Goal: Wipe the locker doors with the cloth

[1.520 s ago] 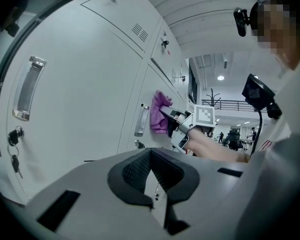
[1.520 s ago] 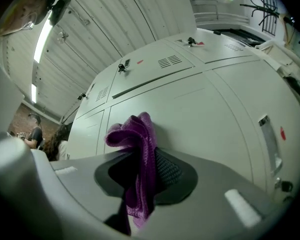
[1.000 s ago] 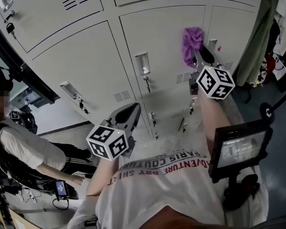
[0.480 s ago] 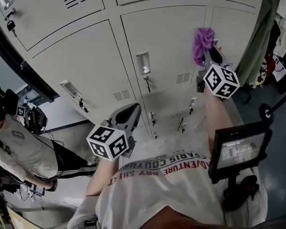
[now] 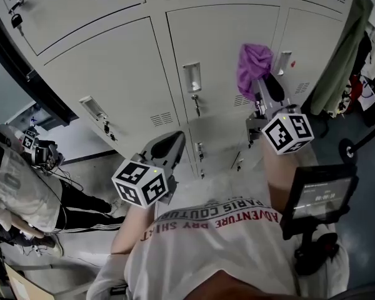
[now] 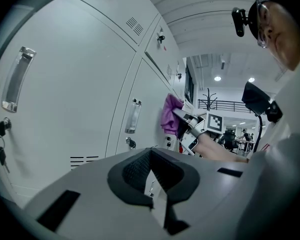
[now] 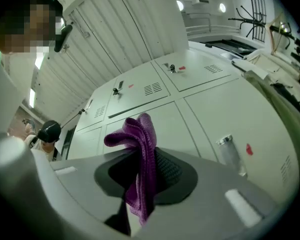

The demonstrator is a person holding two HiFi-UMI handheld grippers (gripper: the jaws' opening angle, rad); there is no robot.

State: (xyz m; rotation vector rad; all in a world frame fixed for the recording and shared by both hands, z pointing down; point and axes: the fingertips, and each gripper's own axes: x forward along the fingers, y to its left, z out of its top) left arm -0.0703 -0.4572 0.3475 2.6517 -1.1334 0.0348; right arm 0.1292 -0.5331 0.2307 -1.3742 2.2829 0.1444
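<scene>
Locker doors [image 5: 222, 42]; one purple cloth [image 5: 252, 63] in right tool [image 5: 266, 84]; left tool [image 5: 172, 143] empty

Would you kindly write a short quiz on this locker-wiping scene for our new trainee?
1. True or false: the left gripper holds nothing.
2. What colour is the cloth in the right gripper? A green, B purple, C white.
3. Fill in: each locker door has a metal ____ on it.
Key: 1 true; 2 B; 3 handle.
</scene>
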